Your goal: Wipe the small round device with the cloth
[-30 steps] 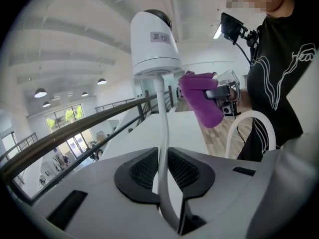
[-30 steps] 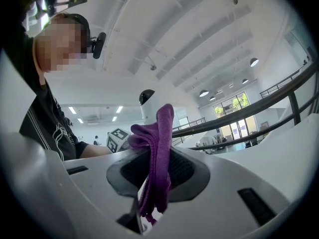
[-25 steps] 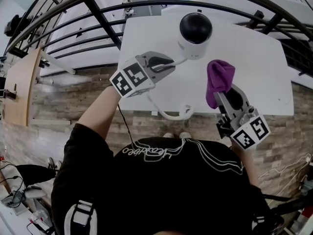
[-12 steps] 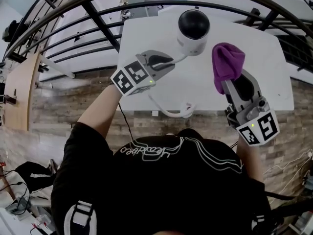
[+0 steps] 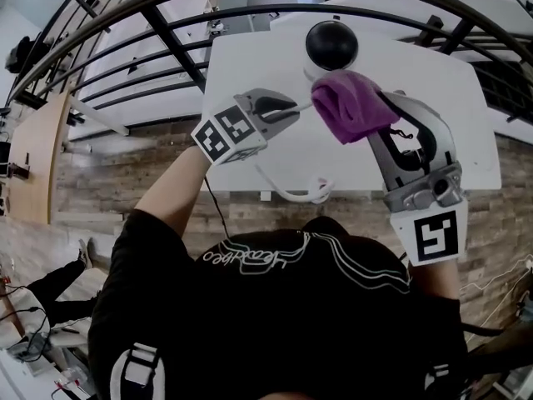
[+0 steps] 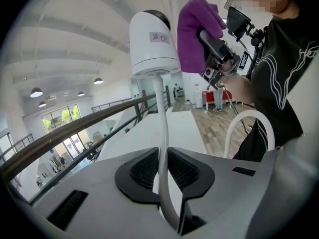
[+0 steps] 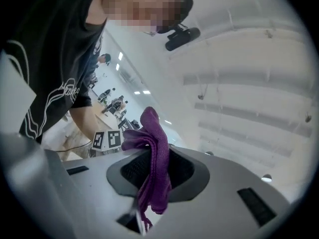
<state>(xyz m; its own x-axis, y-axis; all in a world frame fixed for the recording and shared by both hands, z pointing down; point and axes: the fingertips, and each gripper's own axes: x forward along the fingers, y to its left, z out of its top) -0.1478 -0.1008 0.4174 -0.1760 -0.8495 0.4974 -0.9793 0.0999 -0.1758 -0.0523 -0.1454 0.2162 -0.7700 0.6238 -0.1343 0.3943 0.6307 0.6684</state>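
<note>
Pinching the white cable (image 6: 159, 113) of the small round device (image 5: 331, 44), the left claw (image 5: 287, 111) hovers above the counter (image 5: 450, 140). The right claw (image 5: 385, 111) is clamped on the purple cloth (image 5: 350, 107), bunched just right of the device; contact cannot be confirmed. The device stands near the counter's far edge; bare surface extends right.

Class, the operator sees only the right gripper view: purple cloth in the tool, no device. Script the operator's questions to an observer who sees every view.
Operator: Where is the device?
Observer: In the head view the small round device is just beyond the cloth.
Operator: What does the left tool hold?
Observer: The left tool is shut on the device's white cable.
Operator: Which part is nearest the cloth?
Observer: In the left gripper view, its white body; the black dome tops it.
</note>
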